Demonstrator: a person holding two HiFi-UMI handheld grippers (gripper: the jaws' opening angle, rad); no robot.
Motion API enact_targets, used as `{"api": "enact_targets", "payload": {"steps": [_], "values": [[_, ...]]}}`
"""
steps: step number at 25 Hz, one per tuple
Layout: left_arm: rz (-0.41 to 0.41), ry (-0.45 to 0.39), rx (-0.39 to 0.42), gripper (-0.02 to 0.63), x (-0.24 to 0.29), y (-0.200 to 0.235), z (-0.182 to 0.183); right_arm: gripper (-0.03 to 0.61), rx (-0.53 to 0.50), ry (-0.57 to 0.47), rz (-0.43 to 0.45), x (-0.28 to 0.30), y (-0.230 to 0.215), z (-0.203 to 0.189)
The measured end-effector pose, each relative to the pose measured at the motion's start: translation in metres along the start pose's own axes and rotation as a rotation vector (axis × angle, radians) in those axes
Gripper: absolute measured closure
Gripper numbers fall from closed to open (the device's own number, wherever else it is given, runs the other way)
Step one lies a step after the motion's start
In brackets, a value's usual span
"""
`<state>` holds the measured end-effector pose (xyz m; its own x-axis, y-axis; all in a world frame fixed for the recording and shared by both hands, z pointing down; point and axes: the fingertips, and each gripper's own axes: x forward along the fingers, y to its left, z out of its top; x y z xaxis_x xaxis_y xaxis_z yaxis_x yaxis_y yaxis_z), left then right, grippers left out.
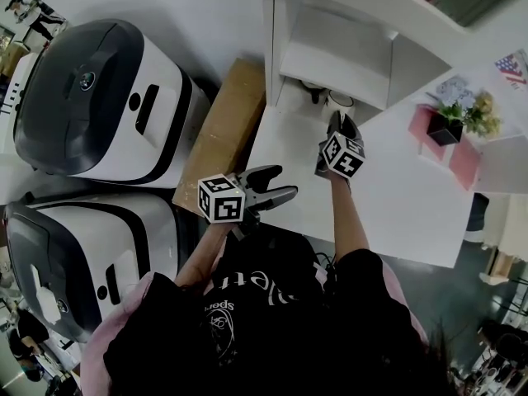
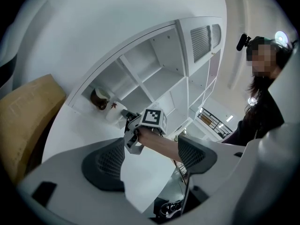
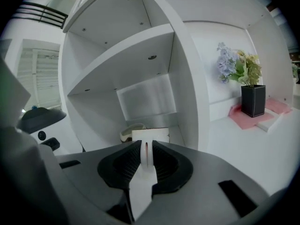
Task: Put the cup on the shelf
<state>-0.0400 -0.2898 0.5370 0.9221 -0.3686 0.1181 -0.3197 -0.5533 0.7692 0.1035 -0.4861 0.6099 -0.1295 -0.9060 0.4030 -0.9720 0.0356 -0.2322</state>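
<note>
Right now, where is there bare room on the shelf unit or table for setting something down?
The cubby above the lowest one is bare, and so is the tabletop between the shelf unit and the pink mat. The lowest cubby's mouth is crowded: a brown vessel sits beside the cup in the right tool.

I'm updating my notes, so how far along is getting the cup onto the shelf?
Done: the cup is at the mouth of the lowest compartment of the shelf. In hand: the right gripper is shut on a white part of it, likely the handle. Still to do: setting it down, if it isn't resting yet, then letting go. The left gripper is open and empty.
</note>
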Motion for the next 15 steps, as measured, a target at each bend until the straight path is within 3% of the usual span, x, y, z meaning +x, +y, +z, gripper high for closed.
{"api": "enact_targets", "payload": {"steps": [5,15], "values": [[-0.004,-0.002,-0.014,0.256,-0.006,0.001,0.001,0.489,-0.096,-0.013,-0.042,0.010,-0.006,-0.004],[0.013,-0.024,-0.013,0.256,-0.020,0.008,0.010,0.489,-0.151,0.119,-0.118,0.038,-0.015,-0.021]]}}
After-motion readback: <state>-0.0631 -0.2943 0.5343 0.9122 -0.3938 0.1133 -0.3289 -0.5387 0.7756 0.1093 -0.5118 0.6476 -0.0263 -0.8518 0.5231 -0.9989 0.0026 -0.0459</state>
